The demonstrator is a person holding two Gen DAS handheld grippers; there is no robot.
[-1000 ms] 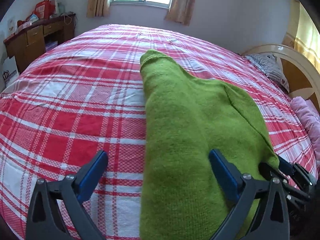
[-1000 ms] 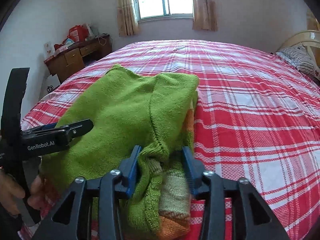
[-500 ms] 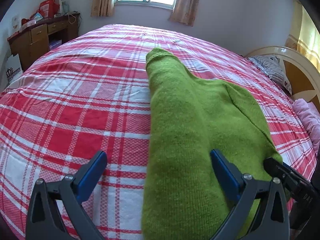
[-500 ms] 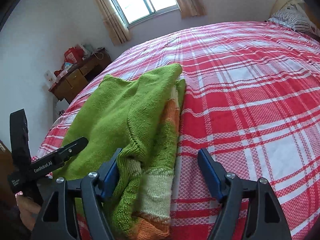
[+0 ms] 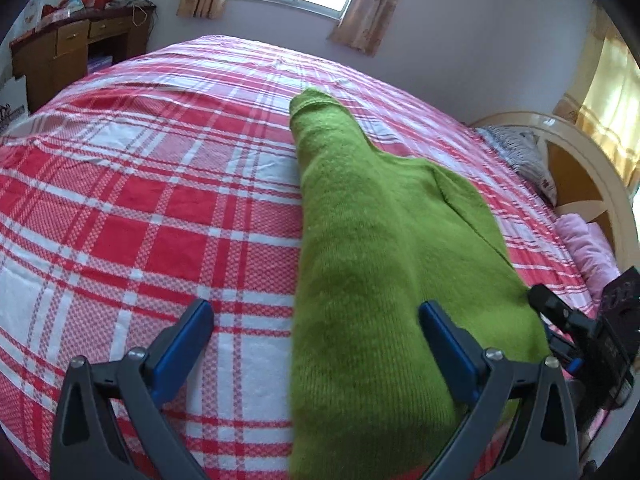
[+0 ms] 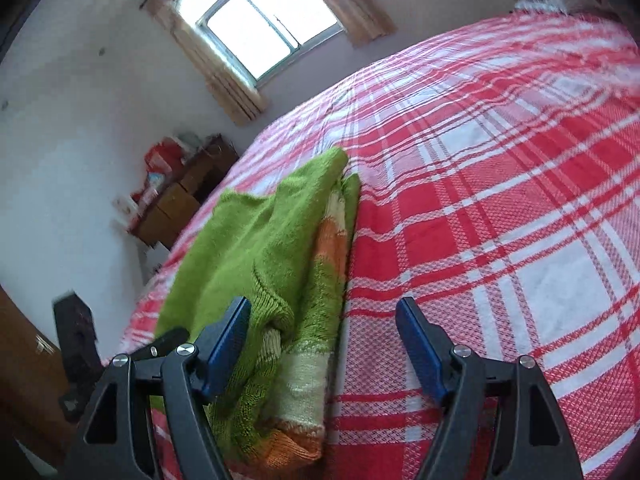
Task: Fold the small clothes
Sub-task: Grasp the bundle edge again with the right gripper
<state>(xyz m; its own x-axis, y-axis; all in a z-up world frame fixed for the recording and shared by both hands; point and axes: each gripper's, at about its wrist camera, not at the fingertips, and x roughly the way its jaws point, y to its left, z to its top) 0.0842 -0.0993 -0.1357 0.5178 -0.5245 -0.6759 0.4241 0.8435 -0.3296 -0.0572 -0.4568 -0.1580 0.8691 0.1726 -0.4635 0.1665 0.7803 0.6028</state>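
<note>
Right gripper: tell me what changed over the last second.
The right gripper let go of the green sweater: a second ago it was shut on the folded edge near the striped hem, and now it is open. Its view has also tilted and swung right. The left gripper stayed open over the sweater's edge, and the sweater stayed folded on the plaid bed.

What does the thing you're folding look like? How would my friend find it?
Look at the big bed with the red and white checked cover. Near its edge lies a fuzzy green knitted sweater, folded into a long shape. It's the only green thing there, and orange and cream stripes peek out along one side.
</note>
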